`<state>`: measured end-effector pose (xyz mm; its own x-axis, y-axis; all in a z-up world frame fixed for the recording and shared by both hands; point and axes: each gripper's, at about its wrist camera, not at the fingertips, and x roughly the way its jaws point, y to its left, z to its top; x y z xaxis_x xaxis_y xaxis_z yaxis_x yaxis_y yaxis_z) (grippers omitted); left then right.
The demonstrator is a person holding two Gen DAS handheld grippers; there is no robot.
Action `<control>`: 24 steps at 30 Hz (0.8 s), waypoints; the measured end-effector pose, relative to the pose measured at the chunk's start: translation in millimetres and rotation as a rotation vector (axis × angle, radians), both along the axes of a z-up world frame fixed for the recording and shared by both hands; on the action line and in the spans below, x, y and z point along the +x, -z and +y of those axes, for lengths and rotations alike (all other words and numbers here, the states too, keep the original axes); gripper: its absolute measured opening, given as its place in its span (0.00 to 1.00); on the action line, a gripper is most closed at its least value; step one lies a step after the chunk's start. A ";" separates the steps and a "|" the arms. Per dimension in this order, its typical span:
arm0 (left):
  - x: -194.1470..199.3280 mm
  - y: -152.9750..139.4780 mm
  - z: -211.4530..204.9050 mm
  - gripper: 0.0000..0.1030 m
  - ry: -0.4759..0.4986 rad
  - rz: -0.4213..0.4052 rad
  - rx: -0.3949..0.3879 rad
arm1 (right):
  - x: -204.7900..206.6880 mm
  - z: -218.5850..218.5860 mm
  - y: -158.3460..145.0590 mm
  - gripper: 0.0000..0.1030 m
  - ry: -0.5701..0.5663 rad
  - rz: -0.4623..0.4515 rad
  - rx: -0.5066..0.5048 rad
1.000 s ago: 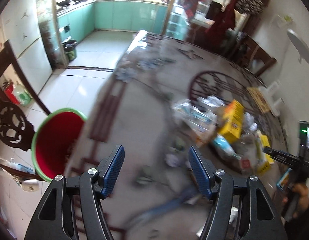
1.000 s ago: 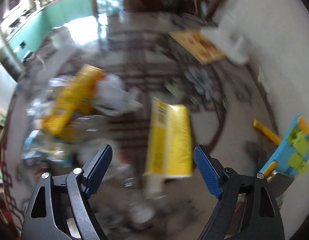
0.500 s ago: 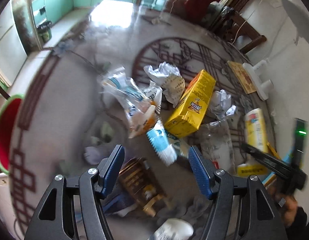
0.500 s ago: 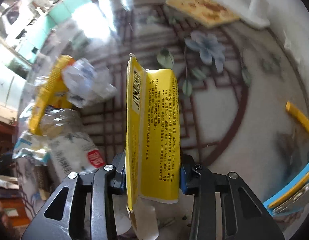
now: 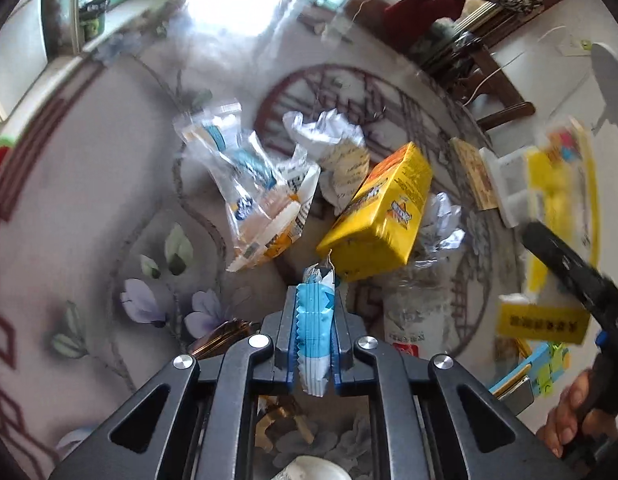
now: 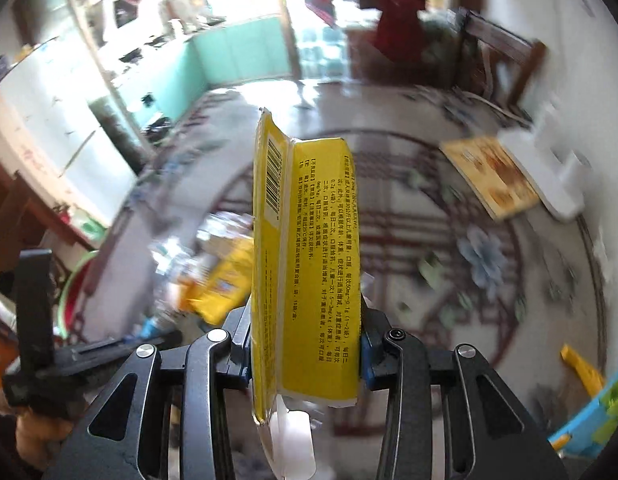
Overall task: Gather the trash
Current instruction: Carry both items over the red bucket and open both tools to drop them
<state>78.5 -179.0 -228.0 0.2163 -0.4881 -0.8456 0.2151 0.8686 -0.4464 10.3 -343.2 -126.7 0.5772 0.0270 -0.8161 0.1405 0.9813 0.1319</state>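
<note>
My left gripper point(image 5: 315, 320) is closing its jaws, and its pads press on a blue and white wrapper point(image 5: 314, 332) just above the patterned table point(image 5: 89, 200). Beyond it lies a trash pile: a yellow carton point(image 5: 385, 216), a clear plastic bag point(image 5: 249, 188), crumpled paper point(image 5: 333, 140) and a foil ball point(image 5: 441, 220). My right gripper point(image 6: 305, 344) is shut on a flat yellow box point(image 6: 313, 260), held upright and lifted off the table. In the left wrist view that box point(image 5: 557, 184) shows blurred at the right.
A red bin with a green rim point(image 6: 75, 292) stands beside the table's left edge. A yellow book point(image 6: 493, 176) and a white stand point(image 6: 549, 172) lie at the far right. A blue toy block point(image 6: 589, 412) sits near right. A wooden chair point(image 6: 497, 60) is behind the table.
The left gripper swung from the bin side over the pile, dropped and shut on the blue and white wrapper. The right gripper shut on the yellow box and lifted it.
</note>
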 end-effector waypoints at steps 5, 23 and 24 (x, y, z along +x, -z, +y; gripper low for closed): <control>-15.4 -29.6 32.3 0.09 -0.056 -0.069 -0.019 | 24.5 35.1 0.9 0.36 -0.089 -0.016 0.009; -70.3 -81.7 152.2 0.09 -0.273 -0.209 0.066 | 44.8 111.5 11.6 0.36 -0.230 0.021 -0.035; -71.2 -81.9 156.9 0.09 -0.278 -0.210 0.066 | 44.4 114.3 11.0 0.36 -0.233 0.020 -0.036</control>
